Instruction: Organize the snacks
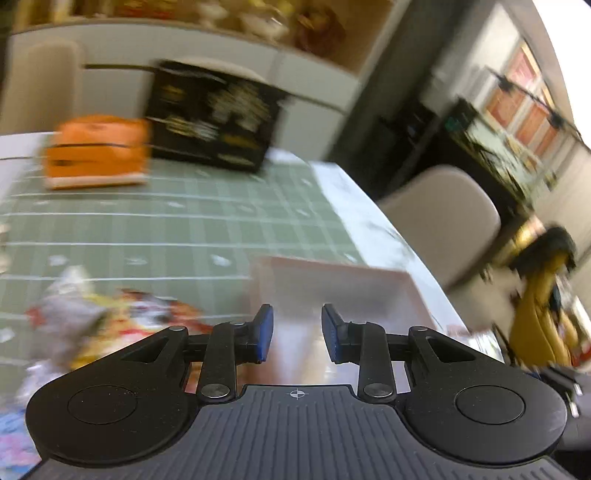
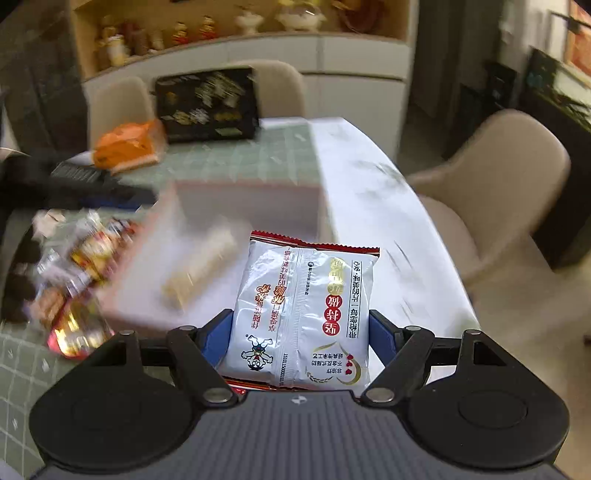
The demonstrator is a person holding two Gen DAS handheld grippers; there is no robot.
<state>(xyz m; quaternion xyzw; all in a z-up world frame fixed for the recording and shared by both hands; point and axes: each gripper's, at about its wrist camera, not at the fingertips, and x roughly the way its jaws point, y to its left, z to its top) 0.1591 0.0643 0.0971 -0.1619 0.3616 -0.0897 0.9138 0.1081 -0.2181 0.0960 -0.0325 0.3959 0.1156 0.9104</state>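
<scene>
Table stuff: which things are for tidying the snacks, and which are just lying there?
For the job:
- white snack packet, held in the right tool
- pink box, one snack inside
- loose snack pile
- left tool, open

Just lying about:
- orange pack
- black box
- chairs

2 beige chairs (image 2: 491, 177), white cabinet (image 2: 354, 74), perhaps shelved ornaments (image 2: 184, 31).

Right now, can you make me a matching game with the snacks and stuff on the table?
Things:
1. white snack packet
2. orange bag
3. black box
4. pale tray

Places:
A. far end of the table, standing up
B. held in the right tool
C. beside the black box
D. holds one long wrapped snack

Pairs: 1-B, 2-C, 3-A, 4-D
</scene>
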